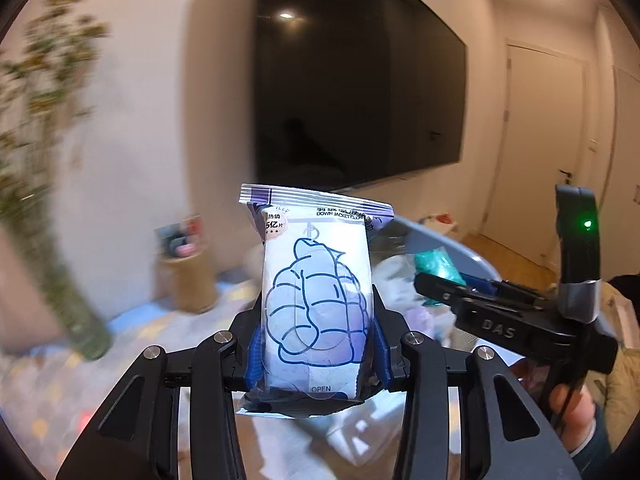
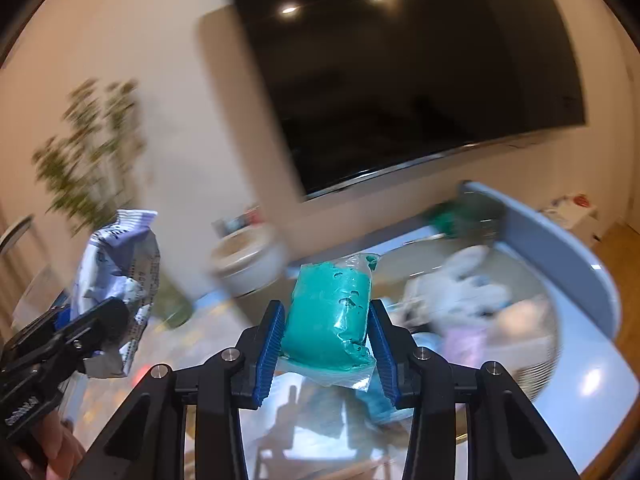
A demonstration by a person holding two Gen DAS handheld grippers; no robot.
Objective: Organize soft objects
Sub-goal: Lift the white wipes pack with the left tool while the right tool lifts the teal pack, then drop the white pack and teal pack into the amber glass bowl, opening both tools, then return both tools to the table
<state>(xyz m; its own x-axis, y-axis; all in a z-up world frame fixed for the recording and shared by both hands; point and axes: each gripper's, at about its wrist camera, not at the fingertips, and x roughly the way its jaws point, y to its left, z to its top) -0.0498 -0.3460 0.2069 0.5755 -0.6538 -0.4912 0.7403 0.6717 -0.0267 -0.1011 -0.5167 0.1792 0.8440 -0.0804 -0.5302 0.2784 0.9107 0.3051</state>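
My left gripper (image 1: 316, 344) is shut on a white and purple wet-wipes pack (image 1: 316, 280) with a blue down-jacket drawing, held upright in the air. The pack also shows in the right wrist view (image 2: 120, 280), at the left. My right gripper (image 2: 326, 344) is shut on a clear bag of teal putty (image 2: 332, 316), also held up. In the left wrist view the right gripper (image 1: 440, 280) is at the right with the teal bag (image 1: 438, 266) in it. A blue-grey basket (image 2: 560, 248) with pale soft items (image 2: 472, 292) lies behind and right.
A large dark TV (image 1: 360, 92) hangs on the wall ahead. A blurred plant in a glass vase (image 1: 60, 240) stands at the left. A tan round container (image 1: 188, 276) sits on the patterned table (image 1: 60, 380). A door (image 1: 540, 140) is at the far right.
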